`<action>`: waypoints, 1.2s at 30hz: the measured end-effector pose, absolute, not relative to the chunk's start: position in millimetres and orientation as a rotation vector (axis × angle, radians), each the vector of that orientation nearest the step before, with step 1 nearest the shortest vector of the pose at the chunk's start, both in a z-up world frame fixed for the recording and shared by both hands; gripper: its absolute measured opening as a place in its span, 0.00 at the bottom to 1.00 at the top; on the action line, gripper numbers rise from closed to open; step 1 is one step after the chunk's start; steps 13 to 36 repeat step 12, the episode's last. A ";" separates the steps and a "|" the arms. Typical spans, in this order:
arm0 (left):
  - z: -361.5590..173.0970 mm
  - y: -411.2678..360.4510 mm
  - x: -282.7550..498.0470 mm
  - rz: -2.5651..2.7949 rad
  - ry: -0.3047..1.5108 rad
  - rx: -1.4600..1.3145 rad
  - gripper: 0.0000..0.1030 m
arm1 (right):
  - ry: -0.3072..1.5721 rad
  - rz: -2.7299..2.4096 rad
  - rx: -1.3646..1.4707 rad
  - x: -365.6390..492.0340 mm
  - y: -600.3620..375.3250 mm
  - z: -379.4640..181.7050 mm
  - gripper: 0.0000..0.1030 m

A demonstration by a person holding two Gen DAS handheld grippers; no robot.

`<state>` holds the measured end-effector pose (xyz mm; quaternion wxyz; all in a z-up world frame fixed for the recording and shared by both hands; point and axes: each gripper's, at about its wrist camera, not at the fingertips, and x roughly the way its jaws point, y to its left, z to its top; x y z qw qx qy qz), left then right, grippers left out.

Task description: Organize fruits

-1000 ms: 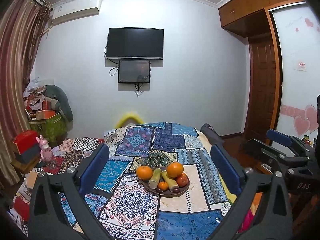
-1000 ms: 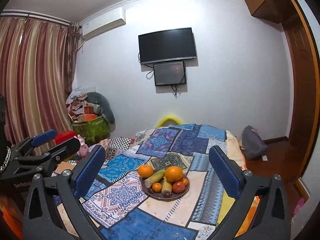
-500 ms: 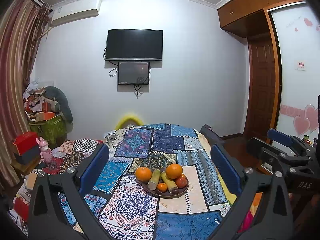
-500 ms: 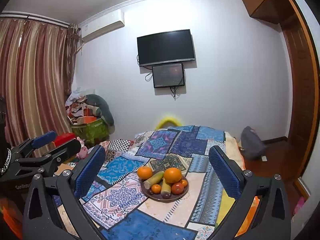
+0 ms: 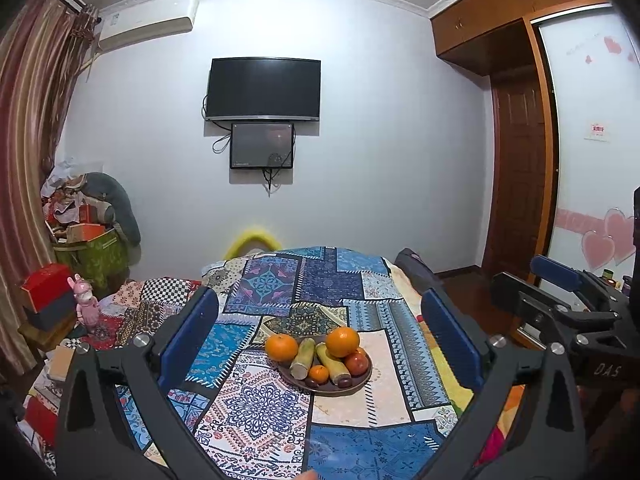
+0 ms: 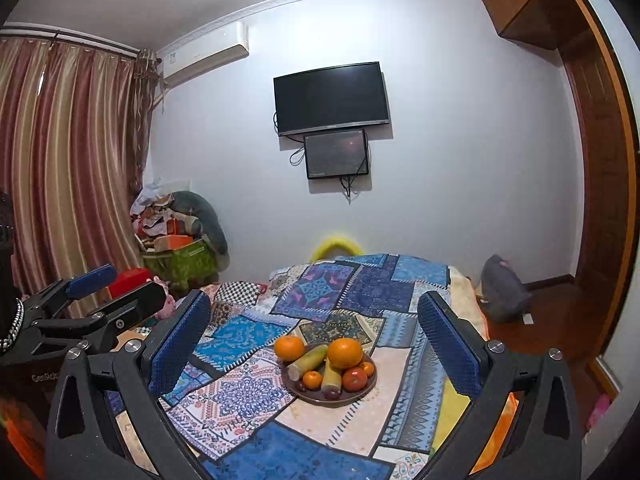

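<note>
A dark round plate (image 5: 360,382) of fruit sits on a patchwork bedspread (image 5: 260,404). It holds two big oranges (image 5: 342,341), a small mandarin (image 5: 319,373), a red apple (image 5: 356,363) and two pale green-yellow stalks (image 5: 302,358). My left gripper (image 5: 320,340) is open and empty, held above and short of the plate. My right gripper (image 6: 316,344) is open and empty too, at the same distance. The plate (image 6: 356,396) and oranges (image 6: 345,353) also show in the right wrist view. Each gripper shows at the edge of the other's view.
The bed fills the room's middle. A TV (image 5: 264,89) and a small screen hang on the far wall. A cluttered pile with a green box (image 5: 90,254) stands left by the curtains (image 6: 68,168). A wooden door (image 5: 520,176) and a grey bag (image 6: 504,294) are right.
Both views have tilted up slightly, so the plate sits a little lower in frame. Both grippers stay open and empty. The fruit has not moved.
</note>
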<state>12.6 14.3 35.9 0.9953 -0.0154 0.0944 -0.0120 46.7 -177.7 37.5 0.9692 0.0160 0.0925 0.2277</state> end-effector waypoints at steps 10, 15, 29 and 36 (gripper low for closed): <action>37.7 14.2 13.0 -0.020 0.198 -0.043 1.00 | 0.187 0.457 0.043 47.6 -179.5 37.6 1.00; 37.7 14.3 12.4 -0.018 0.197 -0.039 1.00 | 0.186 0.456 0.043 47.5 -179.7 37.8 1.00; 37.7 14.3 12.4 -0.018 0.197 -0.039 1.00 | 0.186 0.456 0.043 47.5 -179.7 37.8 1.00; 37.7 14.3 12.4 -0.018 0.197 -0.039 1.00 | 0.186 0.456 0.043 47.5 -179.7 37.8 1.00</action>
